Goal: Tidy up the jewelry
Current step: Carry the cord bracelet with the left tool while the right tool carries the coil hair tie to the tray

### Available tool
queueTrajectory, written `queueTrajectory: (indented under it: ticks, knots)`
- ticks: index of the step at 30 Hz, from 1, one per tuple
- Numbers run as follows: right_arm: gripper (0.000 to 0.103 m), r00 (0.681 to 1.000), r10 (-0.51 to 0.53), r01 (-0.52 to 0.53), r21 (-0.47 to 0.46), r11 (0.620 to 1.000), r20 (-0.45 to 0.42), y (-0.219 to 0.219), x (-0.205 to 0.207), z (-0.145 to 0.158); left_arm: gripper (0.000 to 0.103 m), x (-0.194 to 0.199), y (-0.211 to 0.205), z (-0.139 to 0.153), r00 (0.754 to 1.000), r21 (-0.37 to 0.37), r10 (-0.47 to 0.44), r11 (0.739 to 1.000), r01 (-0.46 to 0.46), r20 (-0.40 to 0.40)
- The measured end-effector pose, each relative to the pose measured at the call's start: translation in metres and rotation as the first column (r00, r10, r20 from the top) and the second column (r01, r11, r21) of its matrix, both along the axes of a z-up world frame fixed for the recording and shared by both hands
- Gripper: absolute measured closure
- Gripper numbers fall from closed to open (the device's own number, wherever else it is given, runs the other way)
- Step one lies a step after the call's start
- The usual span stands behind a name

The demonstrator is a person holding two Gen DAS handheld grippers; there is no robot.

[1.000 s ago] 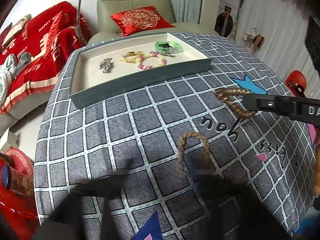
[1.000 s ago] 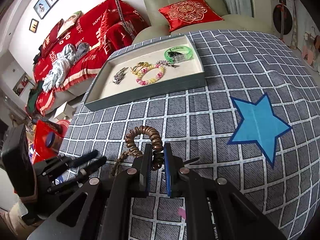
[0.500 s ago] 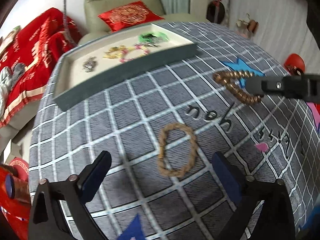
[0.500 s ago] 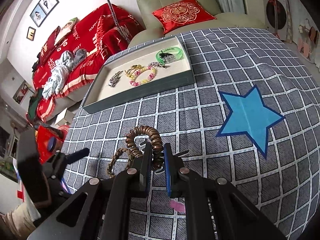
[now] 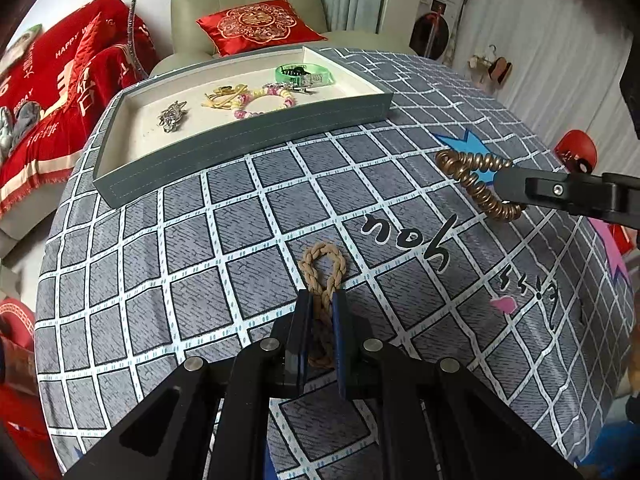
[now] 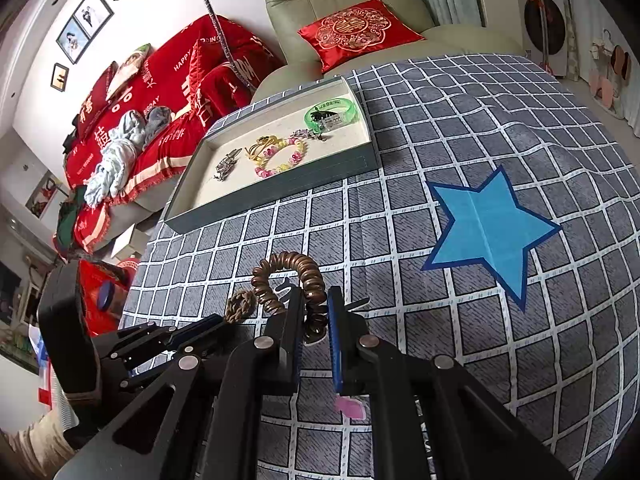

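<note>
My left gripper (image 5: 320, 296) is low at the centre of the left wrist view, its jaws closing with both pads pressed on a tan braided bracelet (image 5: 339, 266), squeezed into a narrow loop on the checked tablecloth. Just right of it, my right gripper (image 6: 312, 294) is shut on a brown coiled bracelet (image 6: 288, 258) whose arc sticks out past the fingertips, close above the cloth. The same coil (image 5: 474, 188) shows at the right of the left wrist view. A grey tray (image 5: 248, 136) stands at the far side.
The tray (image 6: 280, 188) holds a green bangle (image 5: 304, 73), a pink and yellow bead bracelet (image 5: 266, 100), a gold piece (image 5: 224, 94) and a silver piece (image 5: 172, 114). Behind it is an armchair with a red cushion (image 5: 256, 26). A blue star (image 6: 488, 228) marks the cloth at right.
The left jaws, wide apart on either side of the braided bracelet half a second ago, have come together on it and squeezed it narrow. The right gripper still holds the coil.
</note>
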State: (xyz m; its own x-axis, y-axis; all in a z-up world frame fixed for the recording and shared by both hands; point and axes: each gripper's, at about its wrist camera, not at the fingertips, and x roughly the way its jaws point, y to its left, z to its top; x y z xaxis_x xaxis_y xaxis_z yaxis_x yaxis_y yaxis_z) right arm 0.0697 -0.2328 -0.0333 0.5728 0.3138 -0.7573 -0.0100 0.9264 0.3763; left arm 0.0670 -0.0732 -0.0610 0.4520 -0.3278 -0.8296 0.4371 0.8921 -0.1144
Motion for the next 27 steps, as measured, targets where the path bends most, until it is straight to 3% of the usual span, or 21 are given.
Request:
queueTrajectory:
  ticks: [11, 27]
  knots:
    - [0.091, 1.0, 0.012, -0.012, -0.015, 1.0, -0.004, 0.009, 0.007, 0.002, 0.077, 0.007, 0.016, 0.018, 0.999, -0.057, 0.027, 0.998, -0.025, 0.031]
    - [0.091, 0.999, 0.05, -0.049, -0.035, 0.998, 0.018, 0.024, 0.029, 0.021, 0.077, 0.024, 0.033, 0.044, 0.992, -0.077, 0.086, 0.994, -0.079, 0.089]
